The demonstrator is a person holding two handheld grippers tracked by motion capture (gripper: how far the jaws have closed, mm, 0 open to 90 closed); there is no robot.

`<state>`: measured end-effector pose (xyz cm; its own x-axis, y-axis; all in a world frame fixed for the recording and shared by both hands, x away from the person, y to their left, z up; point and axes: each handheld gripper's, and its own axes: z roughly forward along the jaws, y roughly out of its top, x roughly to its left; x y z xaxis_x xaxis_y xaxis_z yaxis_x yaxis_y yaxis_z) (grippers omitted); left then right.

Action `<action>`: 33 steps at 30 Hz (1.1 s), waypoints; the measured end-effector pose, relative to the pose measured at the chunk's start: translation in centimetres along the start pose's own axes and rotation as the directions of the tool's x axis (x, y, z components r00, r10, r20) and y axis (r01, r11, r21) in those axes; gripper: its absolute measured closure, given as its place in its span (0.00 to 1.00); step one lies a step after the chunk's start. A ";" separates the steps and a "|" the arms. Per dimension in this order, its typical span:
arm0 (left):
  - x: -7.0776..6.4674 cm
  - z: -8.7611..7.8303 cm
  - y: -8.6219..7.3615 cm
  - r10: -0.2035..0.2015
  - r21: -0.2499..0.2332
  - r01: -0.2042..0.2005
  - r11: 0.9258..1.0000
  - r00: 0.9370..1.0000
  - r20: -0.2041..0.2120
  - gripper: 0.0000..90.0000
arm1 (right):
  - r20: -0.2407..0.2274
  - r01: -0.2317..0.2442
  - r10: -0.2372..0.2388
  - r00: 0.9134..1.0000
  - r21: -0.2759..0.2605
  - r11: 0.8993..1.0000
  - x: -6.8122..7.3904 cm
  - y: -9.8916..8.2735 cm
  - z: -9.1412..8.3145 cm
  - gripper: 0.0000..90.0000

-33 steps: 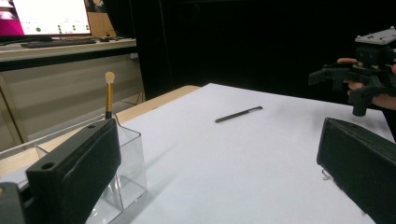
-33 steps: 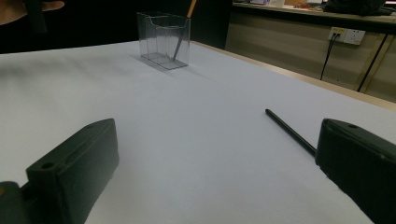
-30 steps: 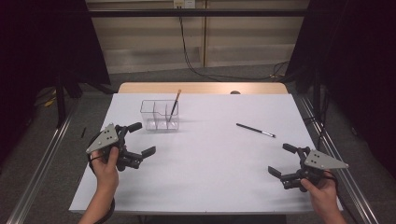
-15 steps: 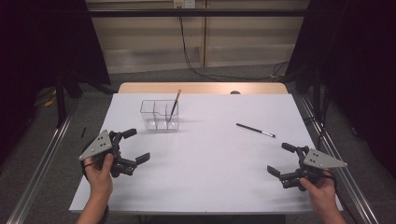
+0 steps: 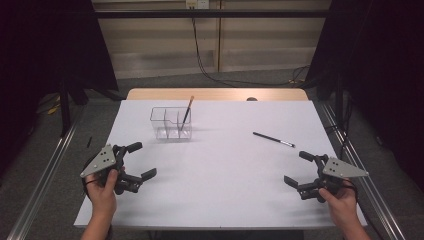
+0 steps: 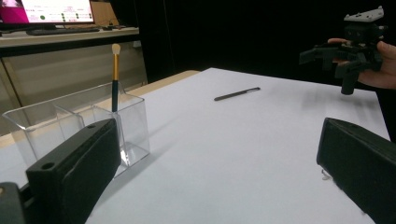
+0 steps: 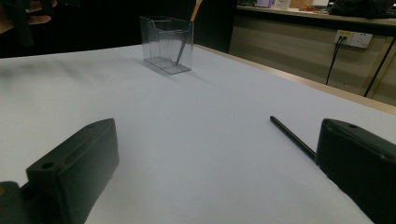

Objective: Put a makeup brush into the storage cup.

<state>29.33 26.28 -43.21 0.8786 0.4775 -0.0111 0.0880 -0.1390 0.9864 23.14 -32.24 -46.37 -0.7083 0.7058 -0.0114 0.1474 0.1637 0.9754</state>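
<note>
Black two-jaw claws [image 5: 141,161] with grey triangular top plates [image 5: 101,160]

The table [image 5: 215,200] has a plain white top without any pattern, and a strip of light brown wood [image 5: 215,94] shows along its far edge. The clear organizer [image 5: 171,123] is colourless, and the brush [image 6: 114,77] in it has a dark handle, a gold-coloured band and a pale cream tip; the other brush [image 5: 273,139] on the white surface is black with a lighter end. The left gripper [image 5: 142,161] and the right gripper [image 5: 300,168] are both black, each with a grey plate on top, and the background is black curtain and beige wall
</note>
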 end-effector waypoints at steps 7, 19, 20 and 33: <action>-0.2 -0.6 -0.6 0.017 0.029 -0.017 0.999 1.000 0.003 0.00 | -0.005 0.002 -0.003 1.000 -0.004 1.000 -0.1 0.1 0.3 0.00; -0.2 -1.1 -1.9 -0.024 0.044 0.024 0.999 1.000 0.003 0.00 | -0.002 -0.006 0.006 1.000 -0.023 1.000 -0.3 0.3 0.3 0.00; -0.2 -1.1 -1.9 -0.016 0.052 0.016 0.999 1.000 -0.006 0.00 | 0.000 -0.008 0.008 1.000 -0.024 1.000 -0.3 0.4 0.3 0.00; -0.4 -1.1 -1.9 -0.013 0.052 0.015 0.999 0.999 -0.036 0.00 | 0.005 -0.008 0.008 1.000 -0.036 0.999 -0.4 0.5 0.3 0.00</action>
<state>28.32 27.35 -44.86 0.8596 0.5106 -0.0183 0.1259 -0.1770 0.9761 23.76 -32.22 -45.93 -0.7037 0.7105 -0.0048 0.1279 0.1333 0.9828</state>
